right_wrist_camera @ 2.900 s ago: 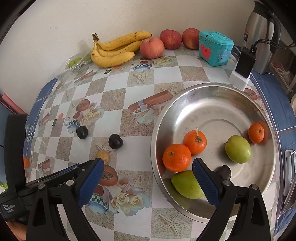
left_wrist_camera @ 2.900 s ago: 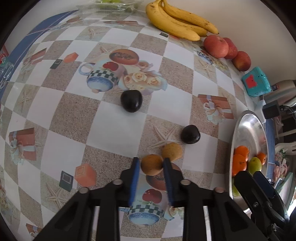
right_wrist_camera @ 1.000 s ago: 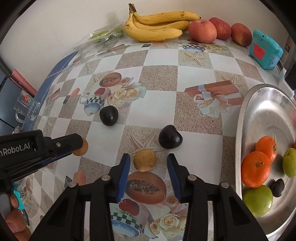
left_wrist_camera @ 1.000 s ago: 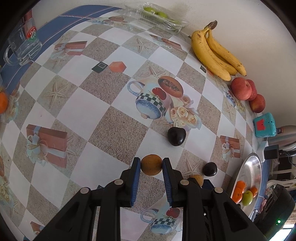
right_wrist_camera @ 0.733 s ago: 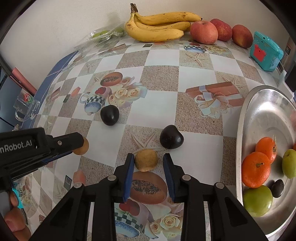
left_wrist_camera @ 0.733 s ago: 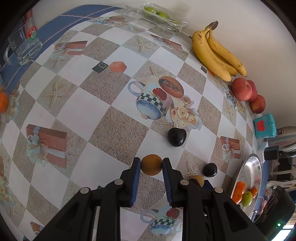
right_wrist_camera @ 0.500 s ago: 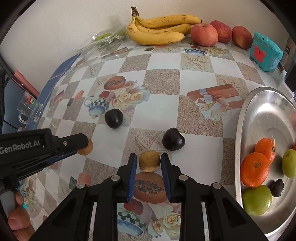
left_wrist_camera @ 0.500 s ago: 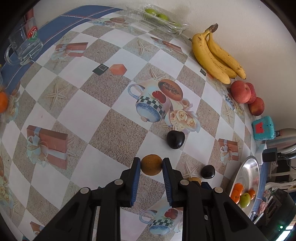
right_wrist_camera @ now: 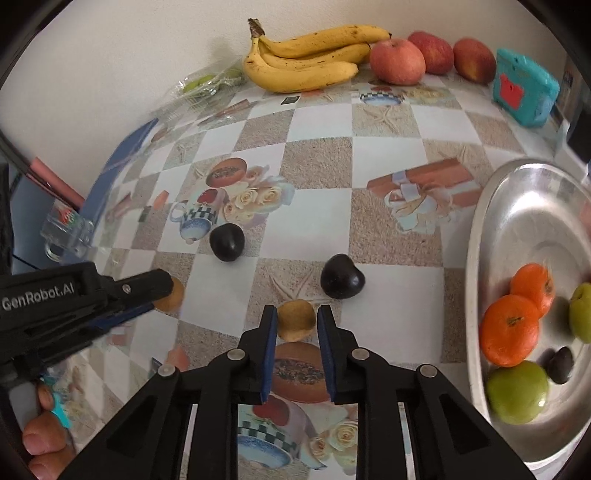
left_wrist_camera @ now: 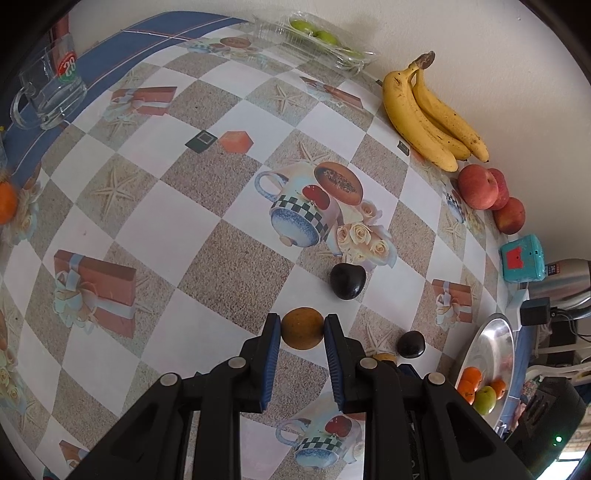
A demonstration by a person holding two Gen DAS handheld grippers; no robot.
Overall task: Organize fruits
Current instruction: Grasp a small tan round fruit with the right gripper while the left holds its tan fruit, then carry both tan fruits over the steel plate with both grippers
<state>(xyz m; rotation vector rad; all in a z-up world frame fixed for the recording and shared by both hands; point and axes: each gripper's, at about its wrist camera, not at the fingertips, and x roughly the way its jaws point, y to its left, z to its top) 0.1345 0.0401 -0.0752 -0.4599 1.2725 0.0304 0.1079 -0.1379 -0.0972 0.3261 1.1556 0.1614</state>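
Pinching a round brown fruit (left_wrist_camera: 303,328), the left gripper (left_wrist_camera: 302,326) has both blue pads pressed to its sides; the fruit is dull orange-brown w/ a matte, faintly speckled skin, sitting over a white square of the checked tablecloth (left_wrist_camera: 207,206). The right gripper (right_wrist_camera: 294,320) is clamped the same way on a second brown fruit (right_wrist_camera: 295,319), a bit paler and yellower, slightly lumpy, positioned over the edge of a printed papaya pic.

In the right wrist view the left gripper comes in from the left edge w/ its fruit poking past the fingertip; a person's fingers (right_wrist_camera: 40,439) show at bottom left.

Two dark plums lie loose on the cloth: the near plum (right_wrist_camera: 342,281) just beyond the right gripper's fruit, apart from it, and the far plum (right_wrist_camera: 226,242) beside the printed cup and roses. Both glossy, nearly black, heart-ish.

The steel tray (right_wrist_camera: 491,236) at right holds two oranges (right_wrist_camera: 509,329), two green fruits (right_wrist_camera: 517,392) and one small dark plum (right_wrist_camera: 560,359). Along the back wall: banana bunch (right_wrist_camera: 310,62), three red apples (right_wrist_camera: 397,61), teal box (right_wrist_camera: 524,86). A clear pack w/ green fruits (left_wrist_camera: 317,33) sits at the far corner, glass mug (left_wrist_camera: 48,92) near the blue border.
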